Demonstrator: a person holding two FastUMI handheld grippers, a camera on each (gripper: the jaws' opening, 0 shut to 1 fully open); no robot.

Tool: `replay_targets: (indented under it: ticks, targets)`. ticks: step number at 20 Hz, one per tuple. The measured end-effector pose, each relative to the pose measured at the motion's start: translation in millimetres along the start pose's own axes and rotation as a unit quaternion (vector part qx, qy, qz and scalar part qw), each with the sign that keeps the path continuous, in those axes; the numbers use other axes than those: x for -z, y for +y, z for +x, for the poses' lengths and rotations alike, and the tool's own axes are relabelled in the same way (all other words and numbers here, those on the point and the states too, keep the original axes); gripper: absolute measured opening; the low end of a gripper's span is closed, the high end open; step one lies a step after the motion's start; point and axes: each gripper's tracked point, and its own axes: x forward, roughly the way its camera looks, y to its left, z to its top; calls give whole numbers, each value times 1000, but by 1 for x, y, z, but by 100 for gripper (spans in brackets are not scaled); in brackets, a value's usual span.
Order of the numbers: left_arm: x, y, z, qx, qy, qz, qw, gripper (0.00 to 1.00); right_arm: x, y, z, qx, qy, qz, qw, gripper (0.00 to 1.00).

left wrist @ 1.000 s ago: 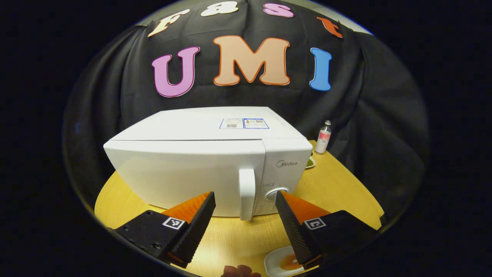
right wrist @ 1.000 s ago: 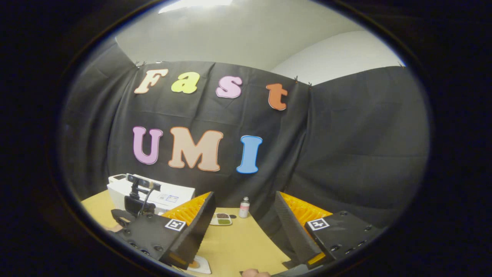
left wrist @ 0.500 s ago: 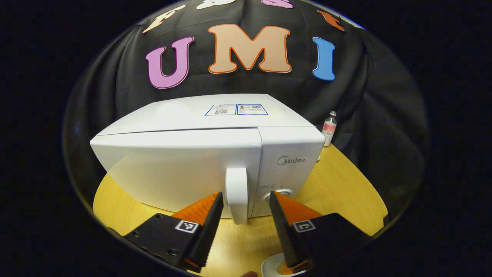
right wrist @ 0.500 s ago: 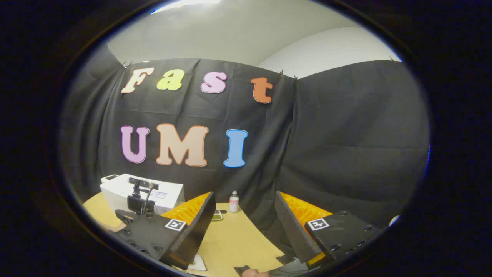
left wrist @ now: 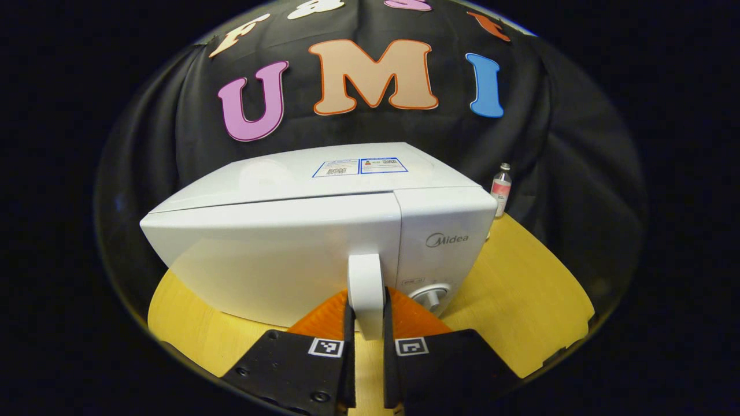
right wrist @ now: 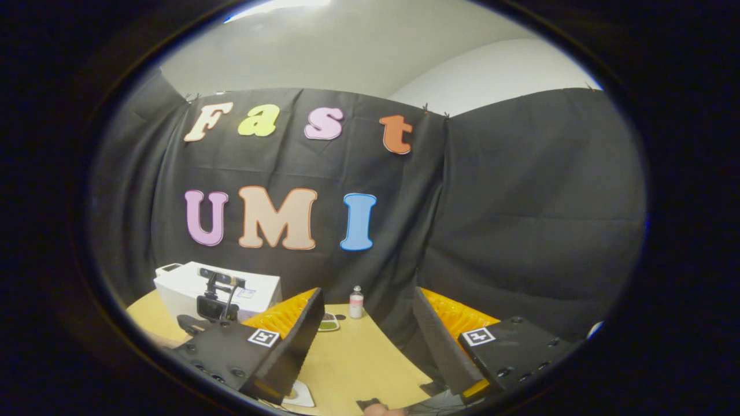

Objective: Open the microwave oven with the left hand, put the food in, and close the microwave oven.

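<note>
The left claw (left wrist: 366, 323) clamps the stiff handle (left wrist: 365, 289) on the microwave (left wrist: 277, 254) front, a firm hold for swinging its door, while the right claw (right wrist: 366, 341) hangs open right of the microwave.

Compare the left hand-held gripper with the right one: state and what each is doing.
The left hand-held gripper is shut on the microwave door handle; the right hand-held gripper is open and holds nothing. The left sits right against the microwave; the right hangs over the table, apart from the microwave. Both point toward the booth's black cloth wall.
</note>
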Motion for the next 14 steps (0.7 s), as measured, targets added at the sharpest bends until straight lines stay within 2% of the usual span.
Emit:
replay_targets:
  ticks: [3,5,14]
  targets:
    - [0,-1,-1,8,-12,7,1000,13,0,2,-2,-3,-1,4,1000,96]
    - [-3,-1,-3,14,-26,13,999,12,-1,3,-4,-5,-1,7,1000,96]
    - [-1,-2,-4,31,-21,7,999,6,-4,7,-5,-8,-7,7,1000,96]
